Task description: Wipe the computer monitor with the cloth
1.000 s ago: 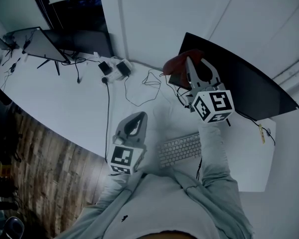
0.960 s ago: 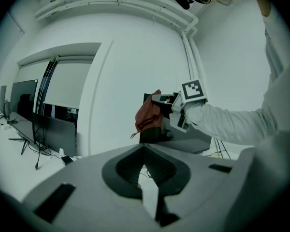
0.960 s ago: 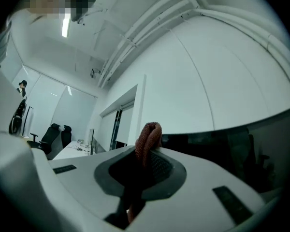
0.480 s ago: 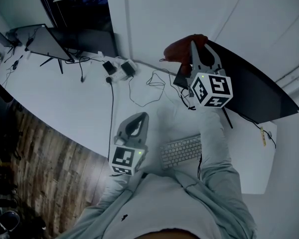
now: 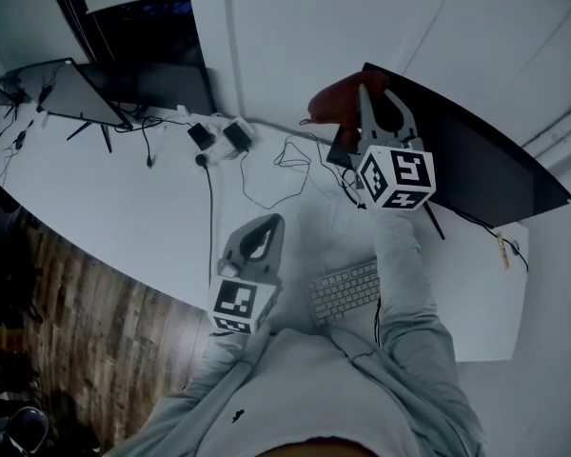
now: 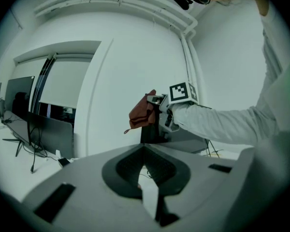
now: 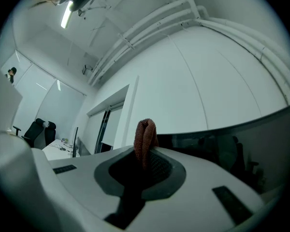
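Note:
The dark curved monitor (image 5: 476, 155) stands on the white desk (image 5: 124, 208) at the right. My right gripper (image 5: 364, 98) is raised at the monitor's upper left corner and shut on a red-brown cloth (image 5: 335, 98), which bunches against that corner. In the right gripper view the cloth (image 7: 145, 140) sticks up from the shut jaws of the right gripper (image 7: 146, 152), with the monitor's screen (image 7: 241, 146) just behind. My left gripper (image 5: 268, 224) hangs over the desk's front, shut and empty. The left gripper view shows the left gripper (image 6: 144, 149), and beyond it the cloth (image 6: 140, 114).
A white keyboard (image 5: 347, 291) lies in front of the monitor. Loose cables (image 5: 281, 165) and power adapters (image 5: 219, 136) trail across the desk's back. Two more monitors (image 5: 71, 91) stand at the far left. A white wall (image 5: 295, 36) rises behind; wooden floor (image 5: 86, 322) lies below.
My right gripper has carried the cloth up the monitor's left edge to its top corner. The left gripper has stayed where it was.

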### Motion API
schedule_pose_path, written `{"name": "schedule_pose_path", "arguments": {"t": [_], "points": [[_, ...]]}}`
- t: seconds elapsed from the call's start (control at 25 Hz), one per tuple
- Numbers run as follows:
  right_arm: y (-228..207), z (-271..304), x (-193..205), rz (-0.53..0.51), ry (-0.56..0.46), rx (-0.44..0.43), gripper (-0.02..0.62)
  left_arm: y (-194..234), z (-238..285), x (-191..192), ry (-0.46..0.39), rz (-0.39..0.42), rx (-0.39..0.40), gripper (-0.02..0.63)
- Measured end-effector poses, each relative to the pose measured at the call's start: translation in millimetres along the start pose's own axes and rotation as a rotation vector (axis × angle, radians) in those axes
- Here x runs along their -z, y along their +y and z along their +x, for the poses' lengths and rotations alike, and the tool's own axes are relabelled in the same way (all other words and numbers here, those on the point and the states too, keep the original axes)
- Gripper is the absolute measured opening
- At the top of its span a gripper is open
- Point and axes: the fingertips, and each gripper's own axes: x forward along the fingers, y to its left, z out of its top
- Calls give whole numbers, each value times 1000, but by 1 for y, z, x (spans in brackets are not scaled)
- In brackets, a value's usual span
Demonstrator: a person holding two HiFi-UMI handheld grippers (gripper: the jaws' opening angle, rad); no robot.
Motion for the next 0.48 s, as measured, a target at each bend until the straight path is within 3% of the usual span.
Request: {"name": "schedule_pose_path", "arguments": {"t": [0.48], "points": [[1, -10, 59, 28, 95, 38, 35, 9, 13, 9, 1, 3, 45, 21]]}}
